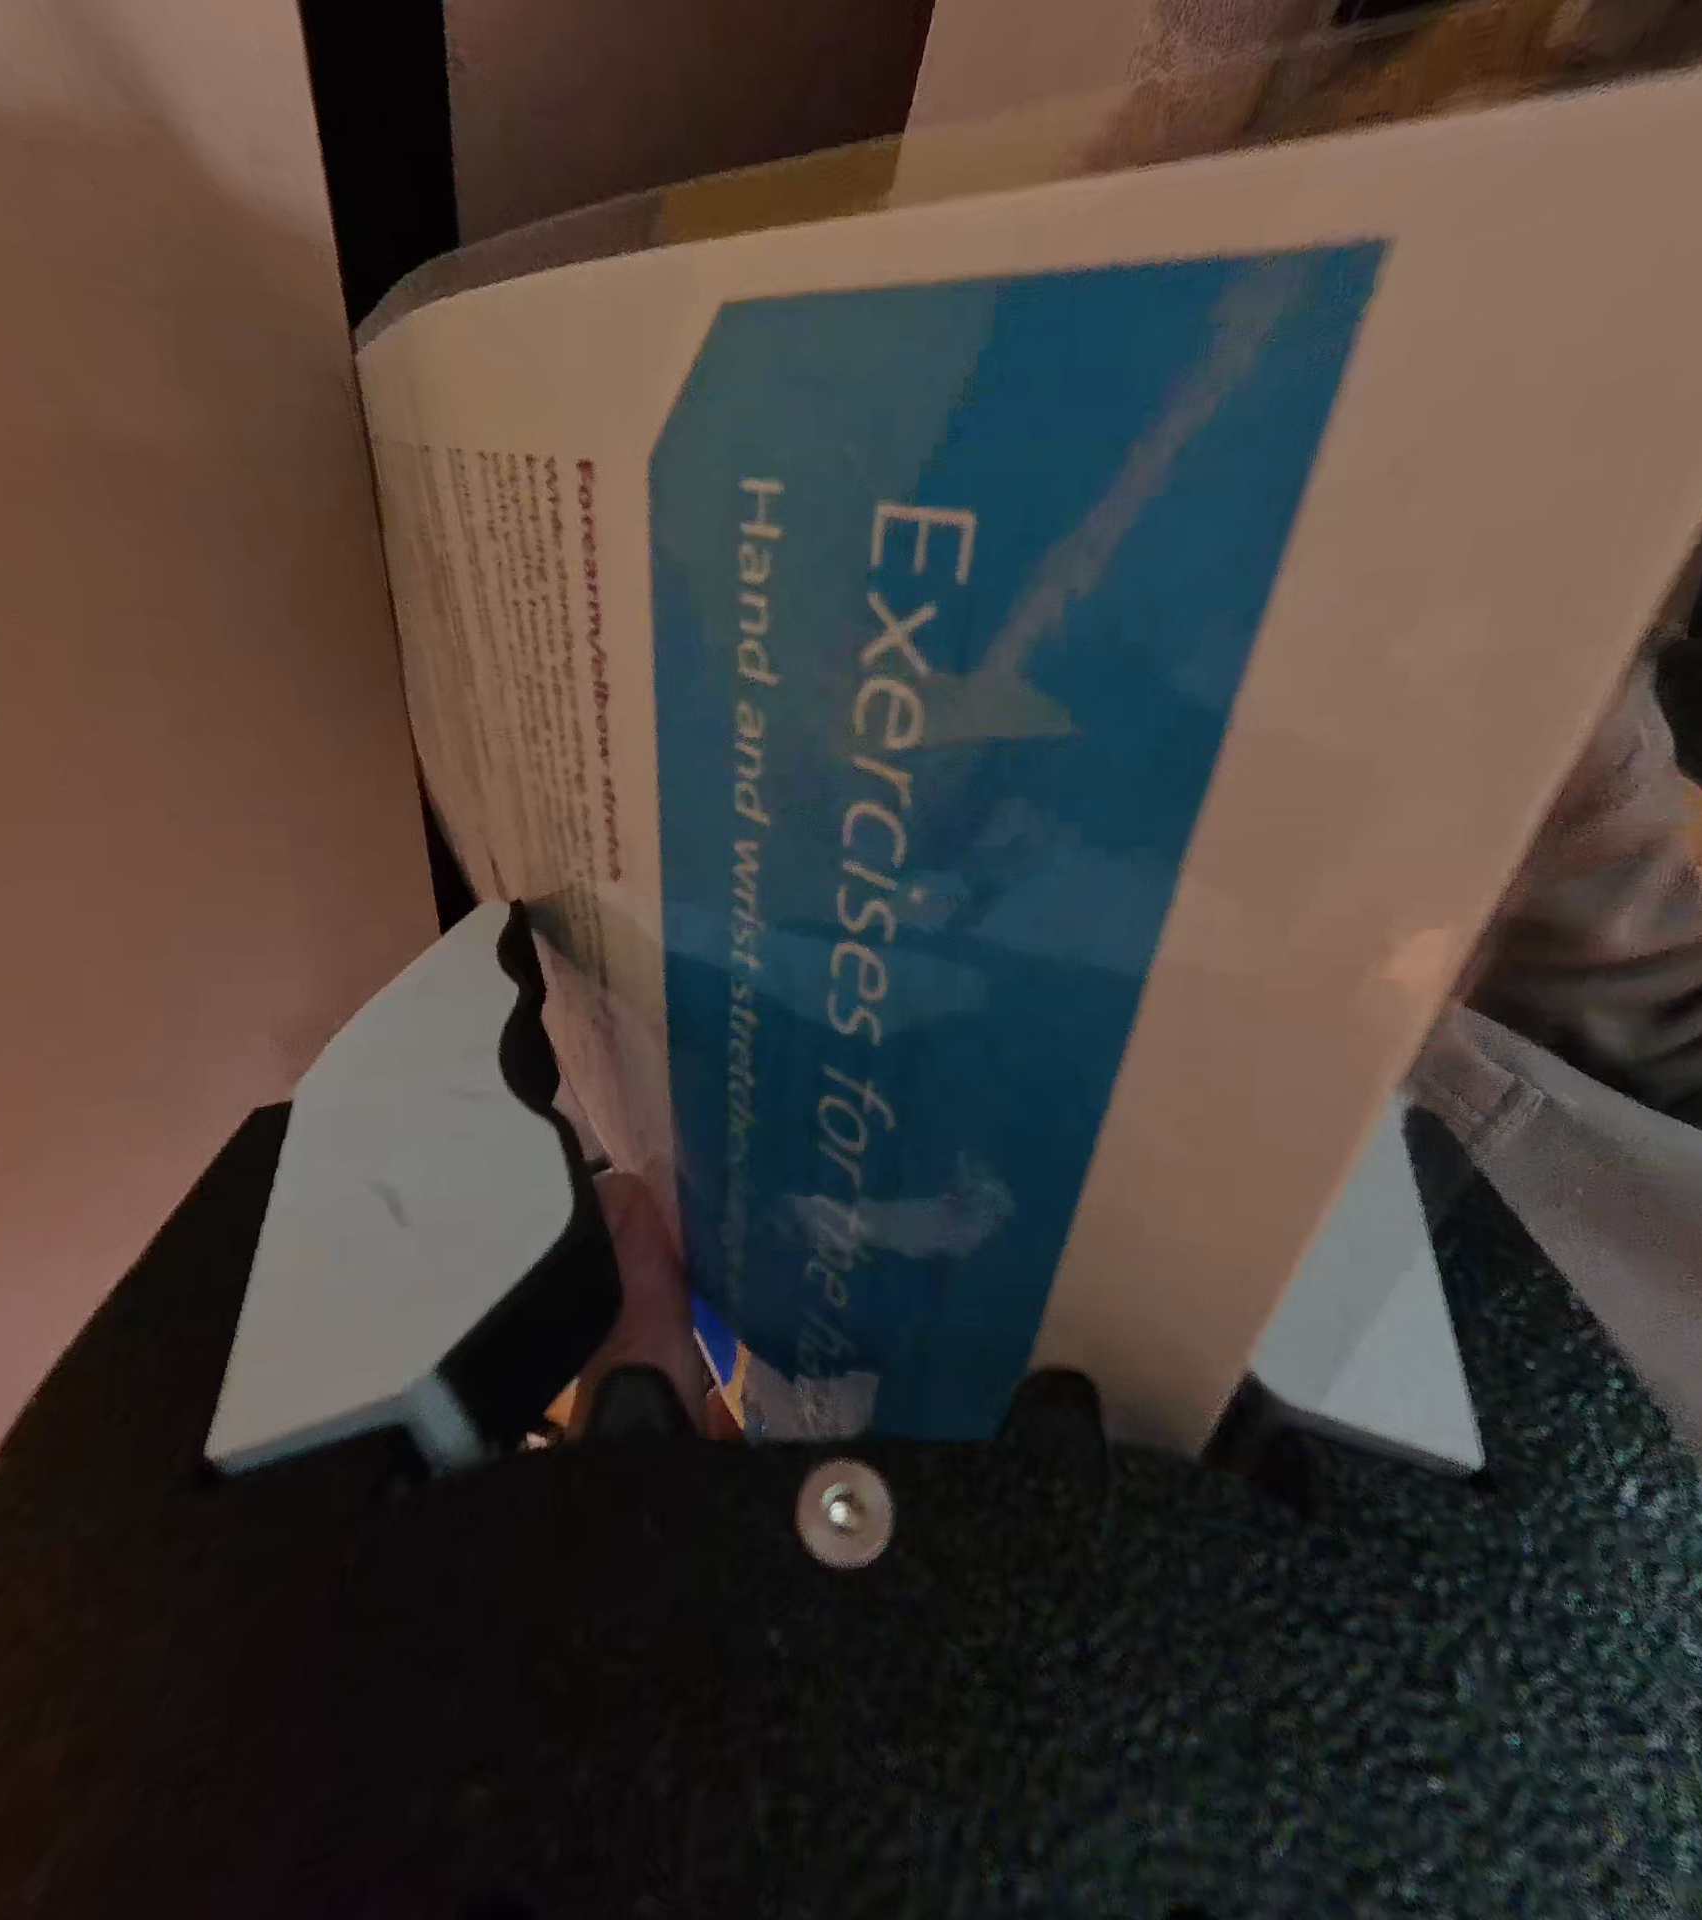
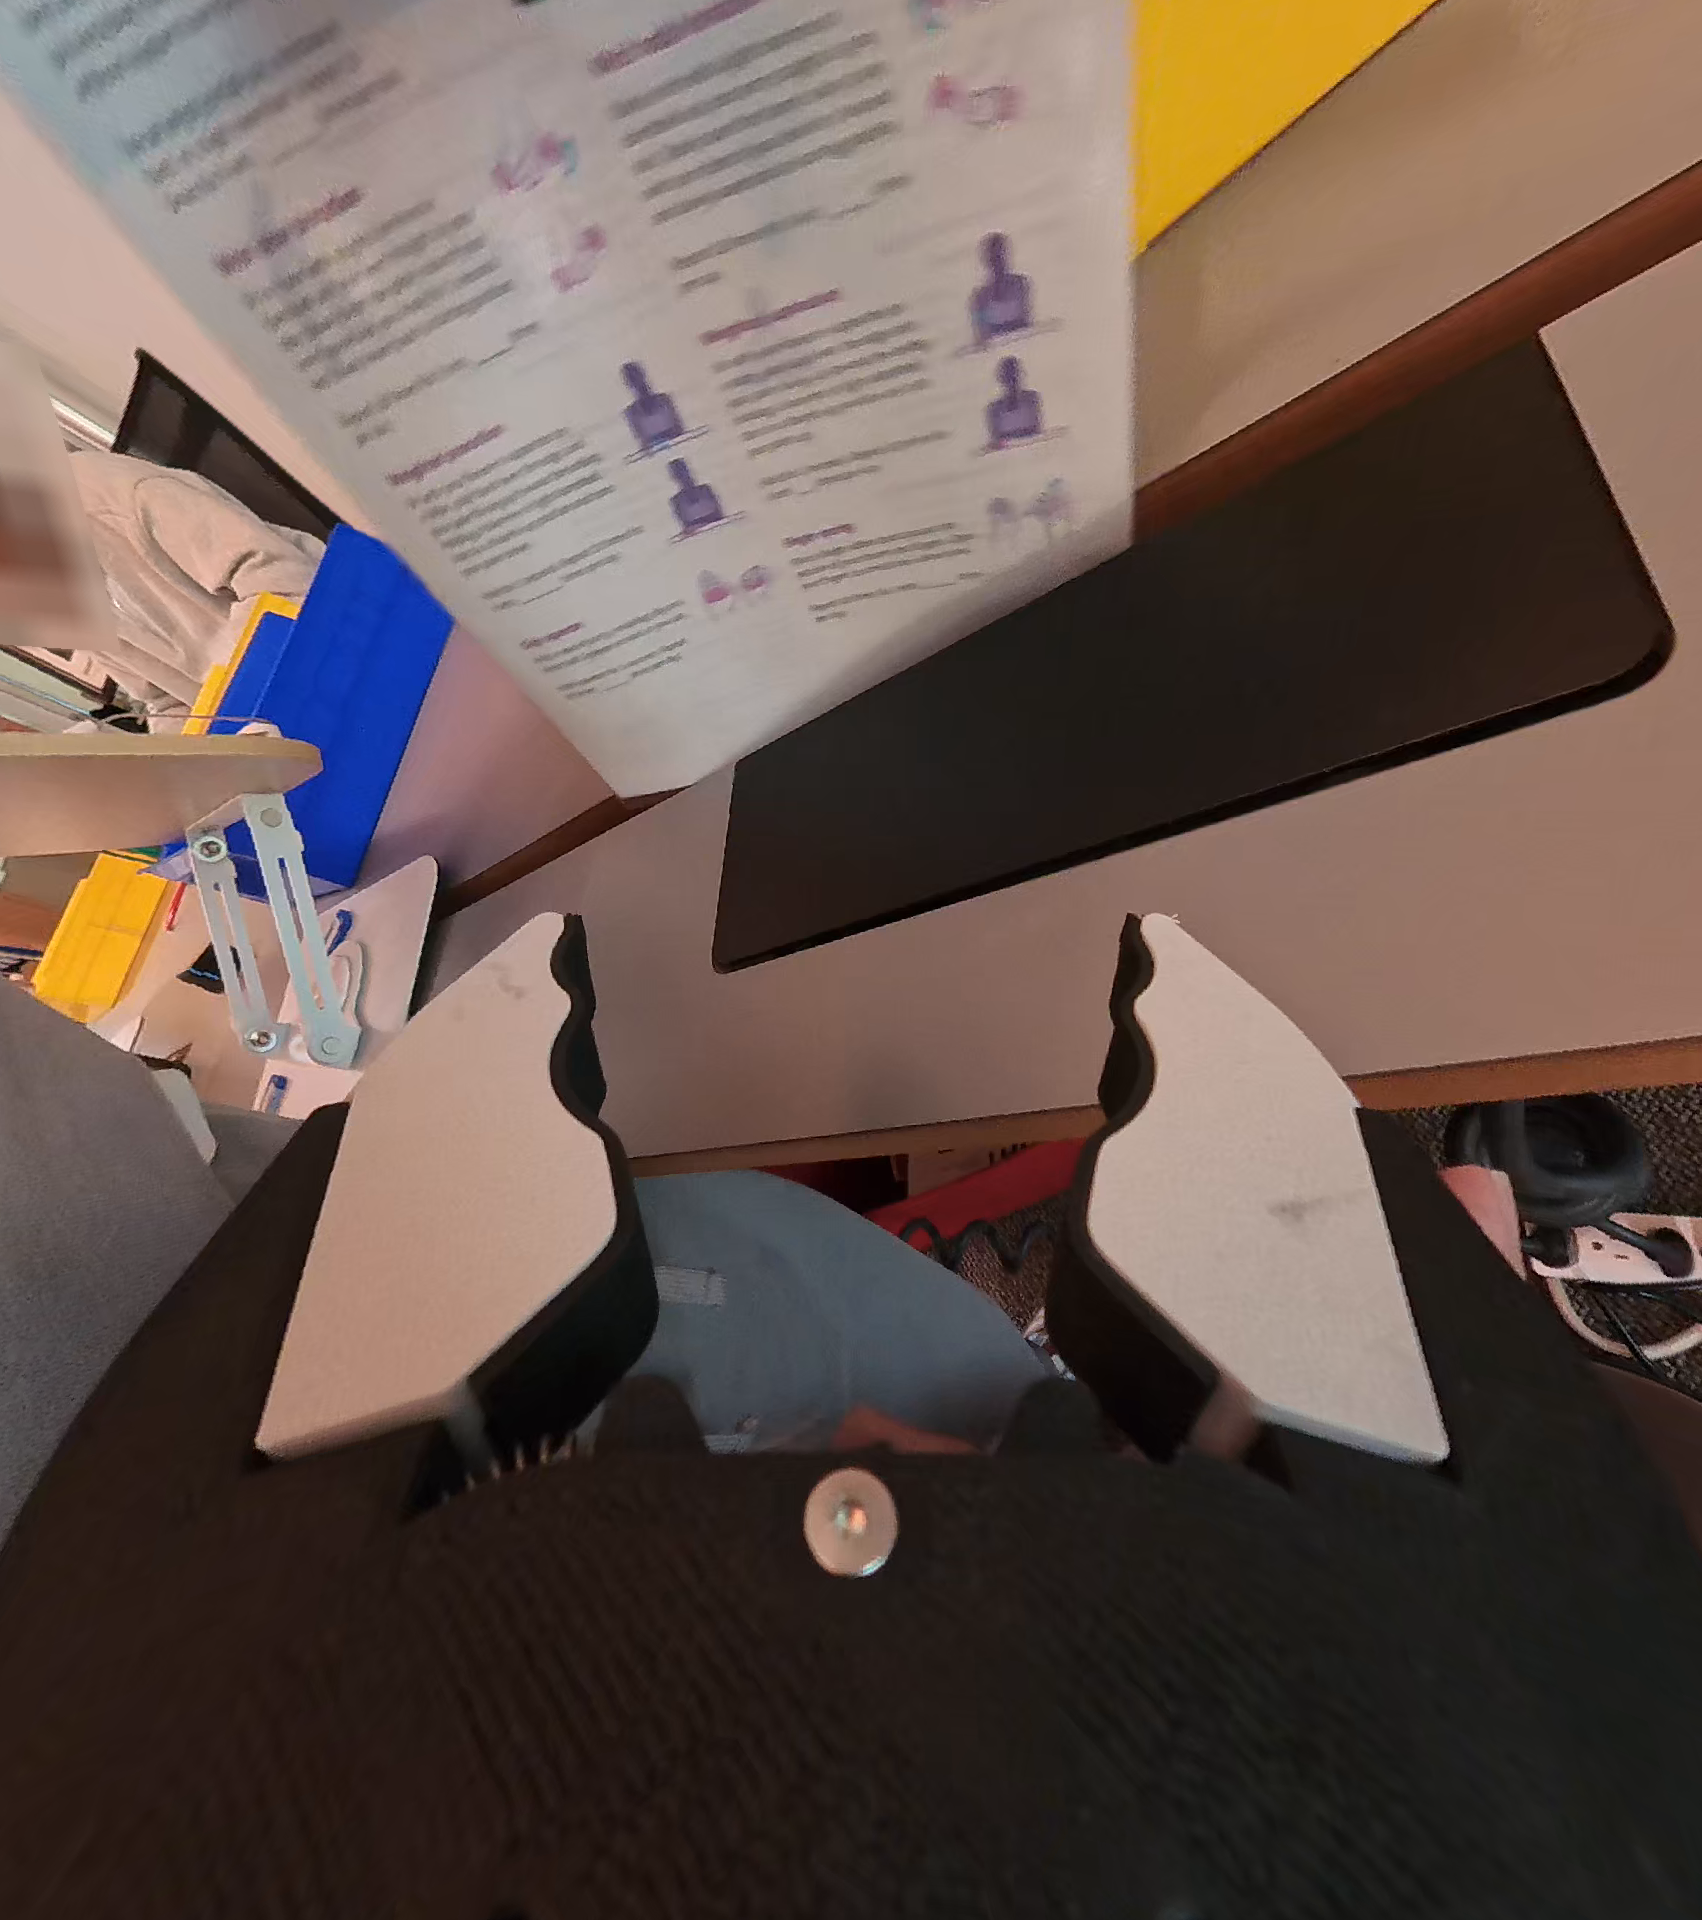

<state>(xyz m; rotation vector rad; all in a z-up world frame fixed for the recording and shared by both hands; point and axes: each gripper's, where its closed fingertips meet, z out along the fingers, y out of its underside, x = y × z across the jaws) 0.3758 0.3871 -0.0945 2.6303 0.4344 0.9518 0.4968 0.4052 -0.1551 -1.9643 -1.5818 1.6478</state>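
A white leaflet (image 1: 930,623) with a blue banner and printed text stands on edge across my left gripper (image 1: 826,925). Its left edge lies against the black pad of the left finger (image 1: 411,1143). The sheet covers the right finger, whose grey base (image 1: 1346,1330) shows far out to the right, so the jaws stand wide apart. My right gripper (image 2: 852,925) is open and empty above a grey table (image 2: 1346,987), just short of a black mat (image 2: 1190,707). The leaflet's illustrated side (image 2: 722,364) hangs blurred above that mat in the right wrist view.
A grey sleeve (image 1: 1605,935) is at the right of the left wrist view. A blue bin (image 2: 359,707), yellow bins (image 2: 99,935) and a bracketed shelf (image 2: 99,779) are at the left. A power strip with cables (image 2: 1657,1247) lies on the carpet. A yellow panel (image 2: 1221,104) is behind the table.
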